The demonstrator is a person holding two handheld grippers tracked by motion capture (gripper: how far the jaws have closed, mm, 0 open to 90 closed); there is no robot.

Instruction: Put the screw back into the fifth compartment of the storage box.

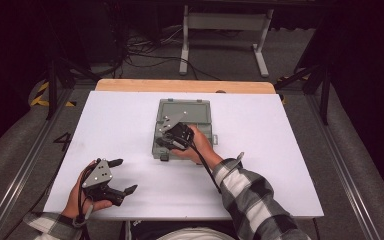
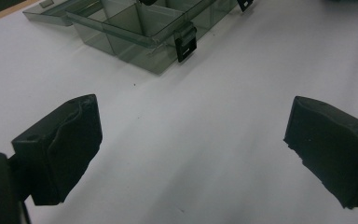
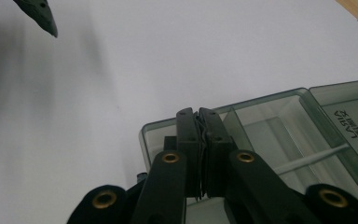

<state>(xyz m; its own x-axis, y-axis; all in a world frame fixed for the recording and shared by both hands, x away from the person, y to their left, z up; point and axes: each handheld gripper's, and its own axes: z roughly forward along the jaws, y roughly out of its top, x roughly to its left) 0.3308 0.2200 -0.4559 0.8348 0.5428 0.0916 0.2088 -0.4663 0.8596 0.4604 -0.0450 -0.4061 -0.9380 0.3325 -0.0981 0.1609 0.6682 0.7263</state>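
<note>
**Box: light, stiff plastic — take it by a wall or a latch**

Box (image 1: 182, 127) sits open near the middle of the white table (image 1: 280, 165) in the high view, its lid folded back toward the far edge. Your right gripper (image 1: 166, 143) is at the box's near left corner, low over the tray. Your left gripper (image 1: 122, 176) rests well apart from it, near the table's front left edge, jaws spread and empty.

In the left gripper view, your pads (image 2: 58, 149) stand wide apart over bare table. The box (image 2: 135, 32) lies ahead, its smoky clear walls thin and its divided cells apparently empty. A black latch (image 2: 185, 42) hangs on the near wall. Judge it light and rigid, but slick; it will likely slide on the table if you push rather than pinch.

In the right gripper view, your jaws are clenched together with nothing visible between them, tips over the box's corner (image 3: 151, 133). Thin dividers (image 3: 307, 158) cross the tray; they look brittle, so don't pinch those. Grip the outer wall or rim instead, close to a corner where it is stiffest, and steady the box with your left gripper if you work the lid (image 3: 349, 112).
</note>
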